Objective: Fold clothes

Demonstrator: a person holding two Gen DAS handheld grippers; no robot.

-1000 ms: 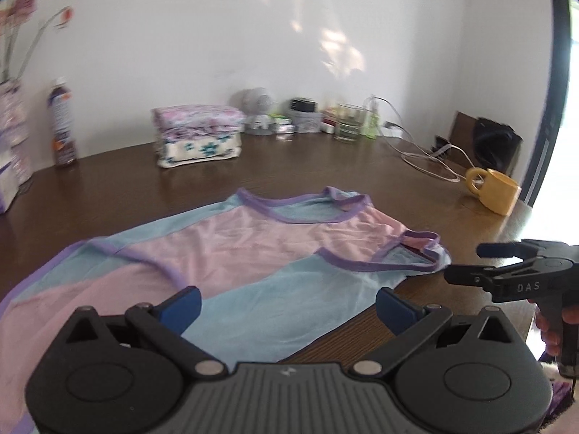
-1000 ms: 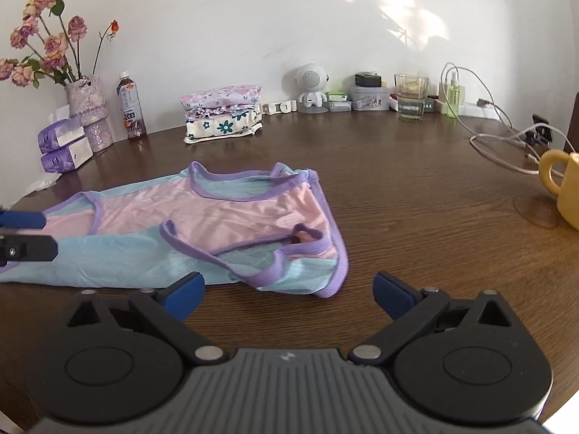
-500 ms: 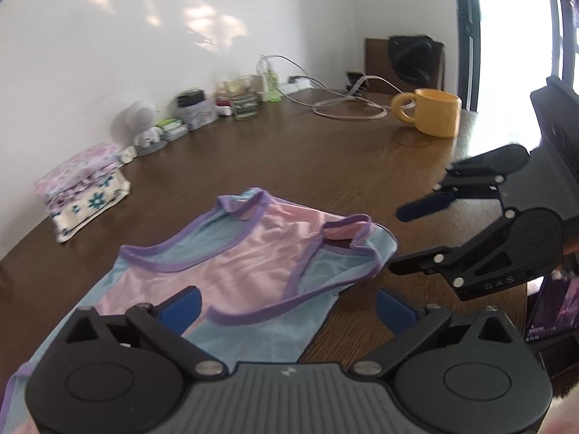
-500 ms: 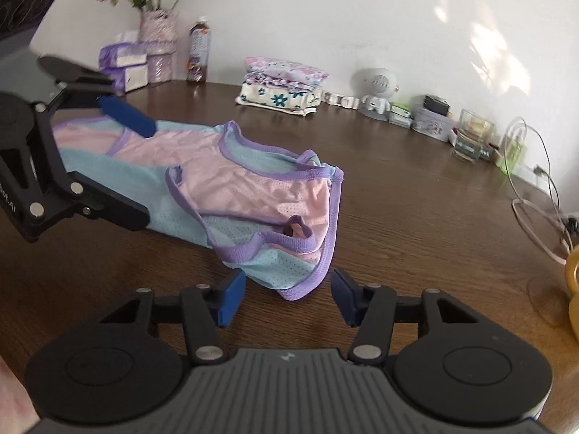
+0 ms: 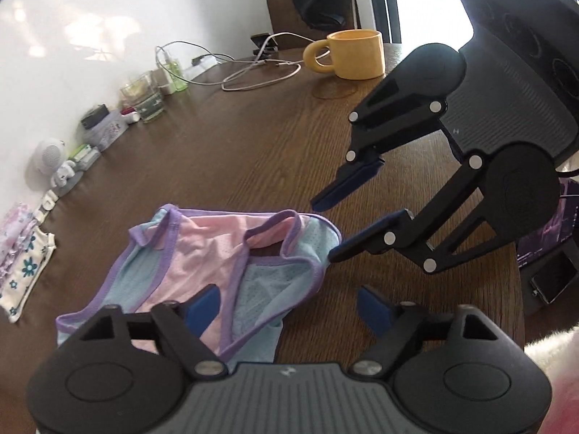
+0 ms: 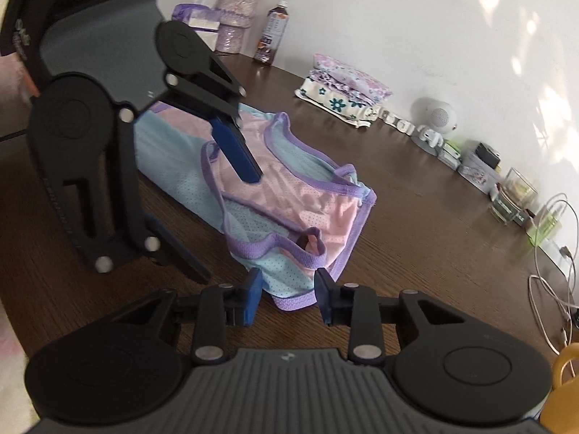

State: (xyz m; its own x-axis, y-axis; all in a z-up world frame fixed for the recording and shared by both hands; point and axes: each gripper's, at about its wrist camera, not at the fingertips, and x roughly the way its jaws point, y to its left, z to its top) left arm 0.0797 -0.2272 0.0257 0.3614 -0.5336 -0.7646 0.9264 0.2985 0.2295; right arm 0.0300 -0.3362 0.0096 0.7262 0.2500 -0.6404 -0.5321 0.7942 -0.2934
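Note:
A pink and light-blue sleeveless top (image 5: 217, 249) with purple trim lies on the brown wooden table (image 5: 253, 152). My left gripper (image 5: 287, 309) is wide open just above the top's near edge, its left finger over the cloth. My right gripper (image 5: 325, 231) comes in from the right, its fingertips apart on either side of the shoulder end. In the right wrist view the right gripper (image 6: 287, 296) is open with a narrow gap, and the purple-trimmed corner of the top (image 6: 289, 249) lies between its fingers. The left gripper (image 6: 229, 228) hovers open over the top's left part.
A yellow mug (image 5: 356, 54) and white cables (image 5: 253, 76) are at the table's far right. Folded floral clothes (image 6: 343, 90), a small white speaker (image 6: 438, 119), a glass (image 6: 514, 191), a bottle (image 6: 271, 36) and a vase (image 6: 235, 18) line the wall. The table edge runs close by (image 5: 506, 289).
Both grippers have swung in to the top's shoulder end and now face each other. The right gripper's fingers have narrowed from wide open to a small gap around the corner.

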